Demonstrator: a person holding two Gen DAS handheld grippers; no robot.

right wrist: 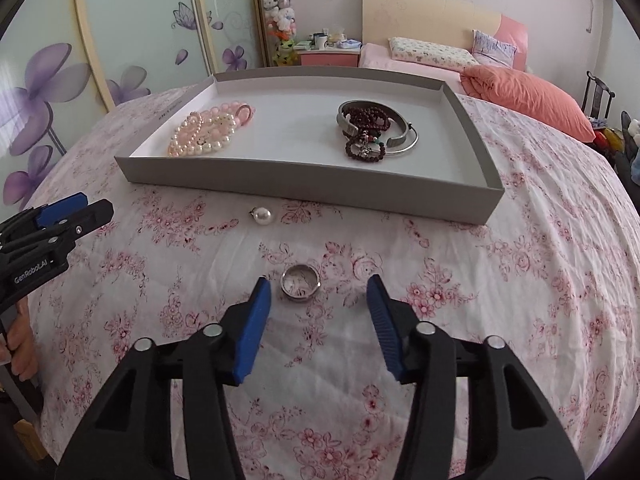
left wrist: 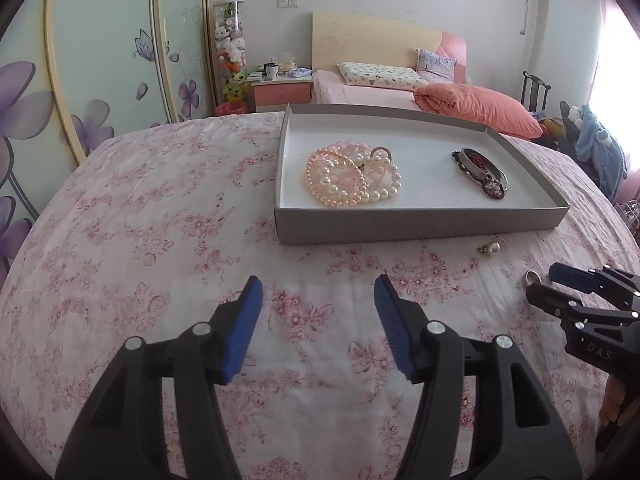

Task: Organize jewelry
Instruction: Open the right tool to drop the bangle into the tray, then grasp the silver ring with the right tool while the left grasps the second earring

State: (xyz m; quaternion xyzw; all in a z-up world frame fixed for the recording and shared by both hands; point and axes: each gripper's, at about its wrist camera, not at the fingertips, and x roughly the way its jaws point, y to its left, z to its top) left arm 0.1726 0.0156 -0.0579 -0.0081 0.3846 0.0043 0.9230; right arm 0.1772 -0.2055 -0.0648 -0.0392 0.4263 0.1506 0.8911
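Blue ribbed pads line the right claw, which is spread wide with nothing in it, pointing forward and tilted down at the cloth just short of the ring. The ring lies flat on the cloth, nearer the left pad than the right, between the claw and the tray. It looks like polished metal: light, stiff and probably slippery, so I judge it best pinched across its outer rim with the pads low to the cloth; the soft quilted cloth may give under them and let the ring tip or slide. Past the ring, just before the tray's near wall, sits a pearl pendant, round and likely to roll. In the tray, pearl strands lie at its left, dark beads and a silver bangle at its right. The left claw, also spread and empty, hovers level above the cloth in front of the tray's left half, well apart from the ring
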